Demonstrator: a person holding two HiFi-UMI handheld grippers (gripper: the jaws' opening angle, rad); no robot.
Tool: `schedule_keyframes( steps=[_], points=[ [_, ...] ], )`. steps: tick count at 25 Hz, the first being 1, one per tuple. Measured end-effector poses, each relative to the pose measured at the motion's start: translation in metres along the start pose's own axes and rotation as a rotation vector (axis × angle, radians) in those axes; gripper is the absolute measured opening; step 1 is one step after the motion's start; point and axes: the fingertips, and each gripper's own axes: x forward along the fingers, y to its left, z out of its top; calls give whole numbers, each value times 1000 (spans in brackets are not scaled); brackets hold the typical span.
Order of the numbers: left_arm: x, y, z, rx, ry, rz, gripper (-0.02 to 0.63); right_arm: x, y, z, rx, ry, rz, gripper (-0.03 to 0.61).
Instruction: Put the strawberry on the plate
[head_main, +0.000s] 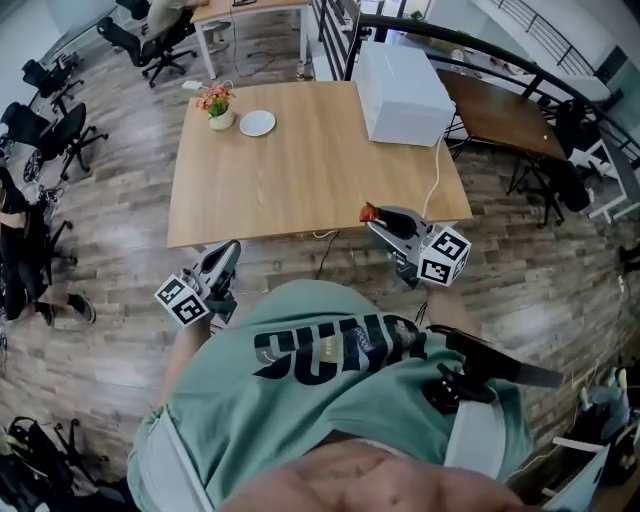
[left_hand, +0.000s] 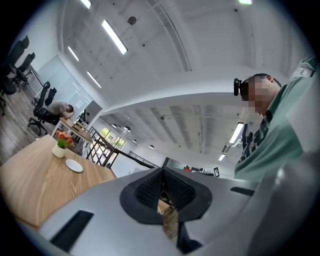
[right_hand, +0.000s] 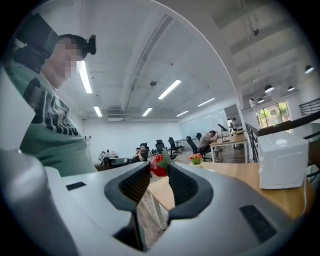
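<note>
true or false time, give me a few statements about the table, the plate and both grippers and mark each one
1. The right gripper holds the strawberry. True.
2. The strawberry lies on the white plate. False: it is between the right gripper's jaws, at the near edge of the wooden table.
3. A flower pot stands beside the plate. True.
4. The left gripper carries something. False: its jaws are shut with nothing between them.
5. The white box sits beside the flower pot. False: it is at the table's opposite far corner.
</note>
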Motion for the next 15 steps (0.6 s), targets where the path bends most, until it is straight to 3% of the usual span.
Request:
schedule_keyframes(
  steps=[7,15],
  points=[
    [-30,96,76,20,-4,-55,5,97,2,35,-22,11,-70,124],
    [-41,159,92,0,-19,-57,5,157,-7,35,-31,95,-76,124]
  ],
)
